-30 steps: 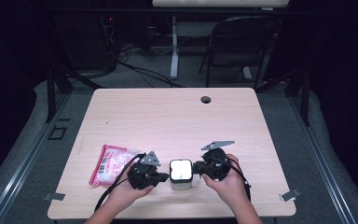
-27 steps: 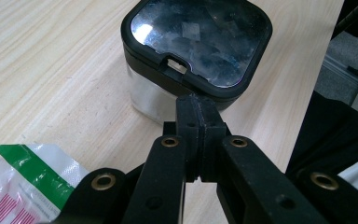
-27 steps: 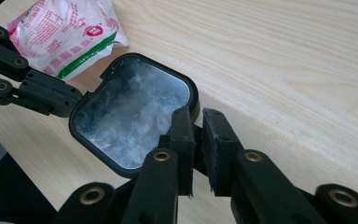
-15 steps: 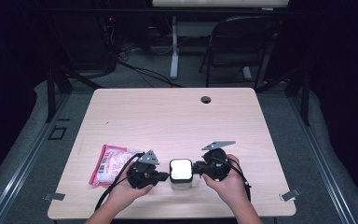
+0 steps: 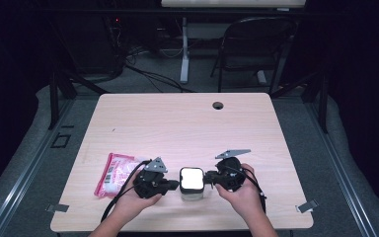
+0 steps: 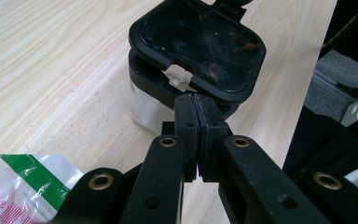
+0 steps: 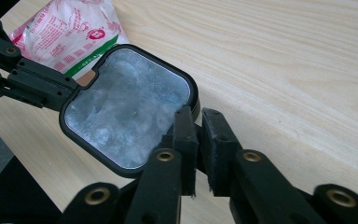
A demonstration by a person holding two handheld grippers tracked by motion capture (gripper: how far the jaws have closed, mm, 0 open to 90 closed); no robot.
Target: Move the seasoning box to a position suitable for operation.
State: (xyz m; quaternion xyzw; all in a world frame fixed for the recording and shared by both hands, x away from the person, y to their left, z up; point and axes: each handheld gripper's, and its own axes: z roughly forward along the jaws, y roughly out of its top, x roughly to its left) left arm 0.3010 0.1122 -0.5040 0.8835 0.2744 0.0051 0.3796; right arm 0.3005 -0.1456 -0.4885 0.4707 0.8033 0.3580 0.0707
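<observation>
Item: pink snack packet [image 5: 114, 174], lying at the table's [image 5: 187, 123] near left, untouched. Left gripper [image 5: 170, 184] is pressing its shut jaws against the left edge of the black-lidded container [image 5: 191, 182], which sits at the near centre. Right gripper [image 5: 209, 178], jaws just closing to a narrow gap with nothing visibly between them, is bracing the lid's right edge; the opening probably comes next.

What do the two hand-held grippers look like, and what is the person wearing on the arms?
Both the left gripper and the right gripper are black, with flat linked arms joined by brass-coloured rivets and thick, rough-looking black pads on the jaws. Each carries a grey three-cornered plate on top. A black cable trails from each gripper toward the person. No sleeves are visible on the forearms.
</observation>
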